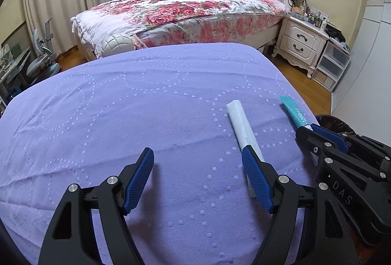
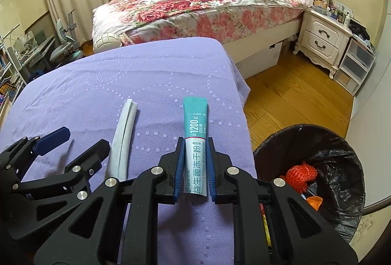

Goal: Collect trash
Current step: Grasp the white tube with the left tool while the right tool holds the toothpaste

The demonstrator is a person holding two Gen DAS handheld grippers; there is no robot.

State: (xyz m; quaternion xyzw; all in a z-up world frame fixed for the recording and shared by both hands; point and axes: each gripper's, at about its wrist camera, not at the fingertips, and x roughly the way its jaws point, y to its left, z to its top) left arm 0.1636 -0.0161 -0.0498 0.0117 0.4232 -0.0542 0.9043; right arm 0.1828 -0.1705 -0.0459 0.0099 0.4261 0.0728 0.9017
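Purple cover (image 2: 136,74): woven cloth, matt, stitched dotted pattern, faint creases

Teal-and-white sachet (image 2: 195,142): smooth foil-like film, slight sheen, printed

White strip (image 2: 122,142): pale, matt, paper-like wrapper, folded lengthwise

Right claw (image 2: 195,167): matt black plastic arms, blue textured rubbery pads, bright metal rivets; left claw (image 1: 198,179) same build

Bin liner (image 2: 342,155): thin black plastic, glossy, crinkled; orange foam netting (image 2: 300,174) inside

Floor (image 2: 293,93): polished wood planks

Bedspread (image 2: 195,3): floral cloth, soft, rumpled

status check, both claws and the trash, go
Right claw shut on teal sachet. Left claw open, white packet beside its right finger on the purple cover. Bin to the right, path unobstructed.
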